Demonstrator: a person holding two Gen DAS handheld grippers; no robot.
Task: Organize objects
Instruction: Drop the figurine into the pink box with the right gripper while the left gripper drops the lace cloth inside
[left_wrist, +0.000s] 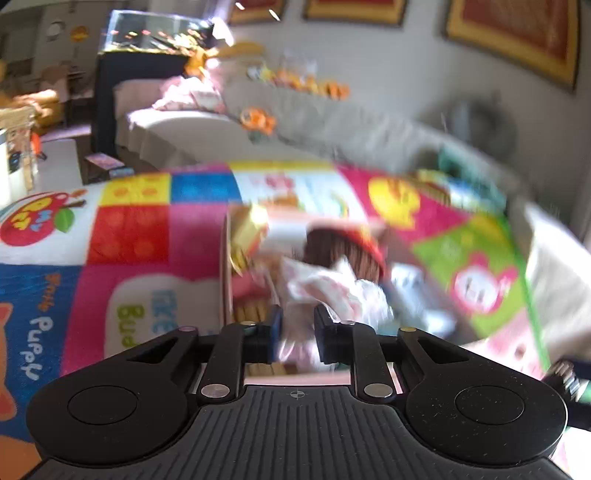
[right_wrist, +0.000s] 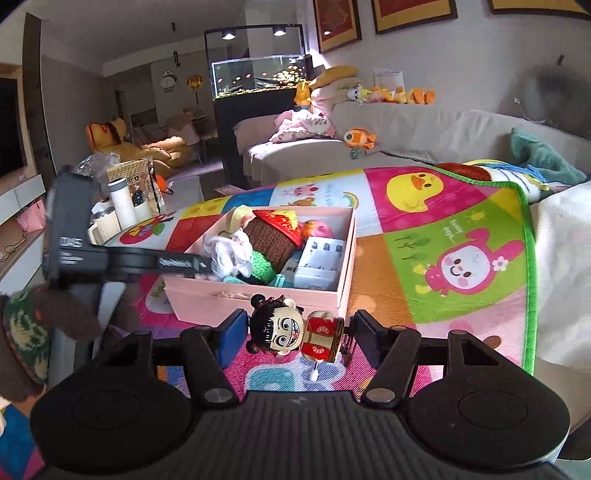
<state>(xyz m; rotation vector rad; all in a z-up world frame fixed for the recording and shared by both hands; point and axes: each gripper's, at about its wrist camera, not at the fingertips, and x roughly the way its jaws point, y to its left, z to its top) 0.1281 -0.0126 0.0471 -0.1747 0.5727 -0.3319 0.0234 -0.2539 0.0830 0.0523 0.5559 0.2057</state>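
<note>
Right gripper (right_wrist: 295, 334) fingers spread wide either side of wind-up doll toy (right_wrist: 291, 330); contact with the pads unclear. Toy sits just in front of pink box (right_wrist: 258, 299) on colourful play mat (right_wrist: 443, 221). Left gripper (left_wrist: 297, 332), blurred, fingers narrowly apart around white-pink cloth (left_wrist: 332, 291) over the box.

We are in a home living room: a covered sofa (right_wrist: 424, 129) lined with plush toys (right_wrist: 402, 95), a fish tank (right_wrist: 258, 75), framed pictures (right_wrist: 412, 14), and a child's play mat (right_wrist: 436, 236).
</note>
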